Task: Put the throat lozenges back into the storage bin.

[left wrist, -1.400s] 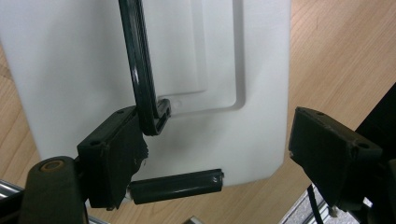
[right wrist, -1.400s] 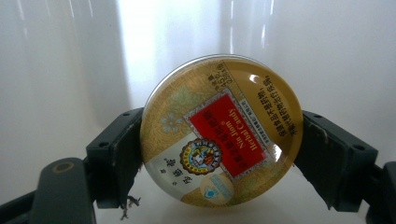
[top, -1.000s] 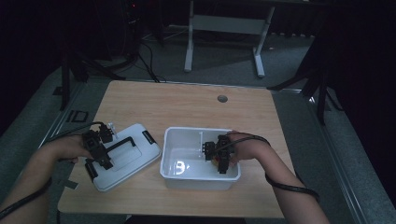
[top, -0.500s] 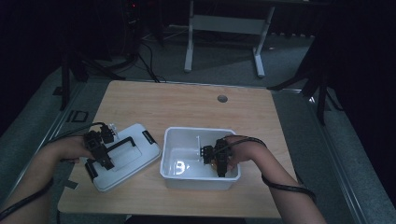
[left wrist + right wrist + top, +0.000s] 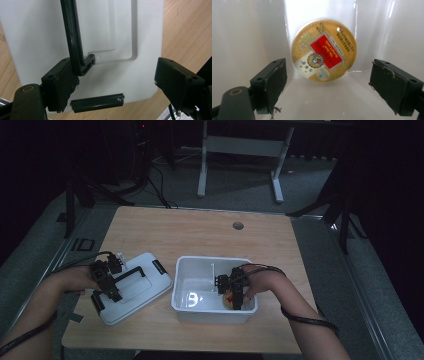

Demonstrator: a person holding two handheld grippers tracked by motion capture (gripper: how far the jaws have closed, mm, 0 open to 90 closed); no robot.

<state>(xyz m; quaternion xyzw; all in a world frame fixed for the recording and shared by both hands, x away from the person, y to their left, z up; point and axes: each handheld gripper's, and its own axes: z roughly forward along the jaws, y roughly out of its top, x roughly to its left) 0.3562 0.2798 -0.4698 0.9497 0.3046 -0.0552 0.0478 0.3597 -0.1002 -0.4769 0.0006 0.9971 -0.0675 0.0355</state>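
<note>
On the table (image 5: 200, 235), lower middle, the white box (image 5: 192, 270) holds a round tin (image 5: 323, 50) at its lower-right corner. The right gripper (image 5: 235, 297) hangs open over it; next, probably close on it. The left gripper (image 5: 107, 287), open, hovers over the lid (image 5: 145, 290).

Both forearms are bare to the frame edge in the high view, with no sleeve showing. The left hand's black two-jaw gripper (image 5: 105, 282) is a blocky, angular tool with a small white piece on top, perhaps a connector, though the dim light makes it hard to tell. A black cable trails from it along the arm. The right hand's black two-jaw gripper (image 5: 235, 292) trails a thicker black cable that loops round the wrist. Close up, each jaw ends in a rectangular matt-black pad with frayed, worn edges and small screw holes, and a brass-coloured rivet sits in the rounded black link below.
</note>
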